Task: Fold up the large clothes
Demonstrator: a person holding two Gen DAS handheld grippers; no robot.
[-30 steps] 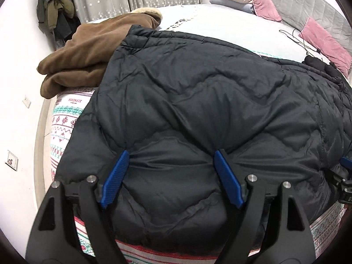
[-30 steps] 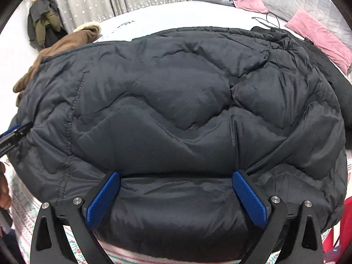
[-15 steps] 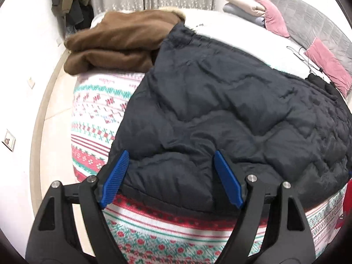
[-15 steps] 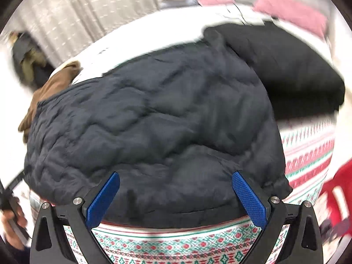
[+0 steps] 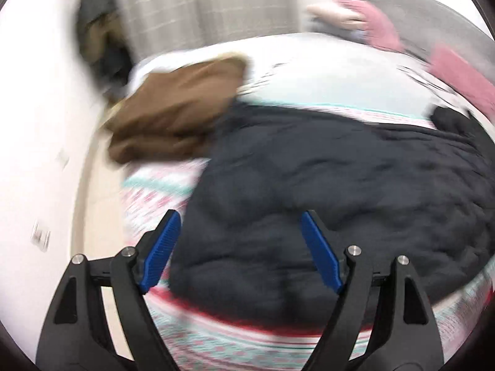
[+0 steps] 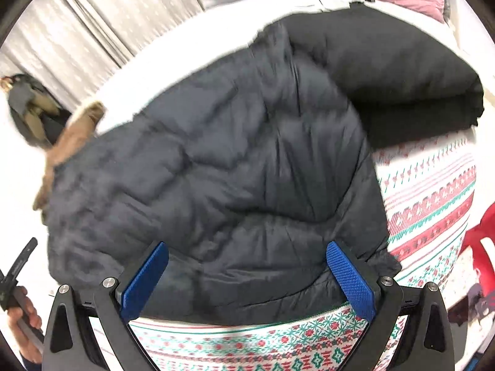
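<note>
Right view only: black folded garment (image 6: 402, 71) far right of the quilted down jacket (image 6: 232, 170). Left view only: brown coat (image 5: 179, 105). Both grippers, left (image 5: 241, 250) and right (image 6: 247, 281), jaws wide, empty, now withdrawn from the jacket.

Bed (image 6: 433, 204) under dark jacket (image 6: 232, 170)

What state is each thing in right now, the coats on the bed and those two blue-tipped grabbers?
Dark puffer jacket: lying folded on the bed, not gripped.
Brown coat: folded in a pile, beside the puffer jacket.
Black garment: folded, at the puffer jacket's far right.
Patterned blanket: spread flat under the clothes.
Left gripper: open, holding nothing.
Right gripper: open, holding nothing.
Curtains: drawn closed.
</note>
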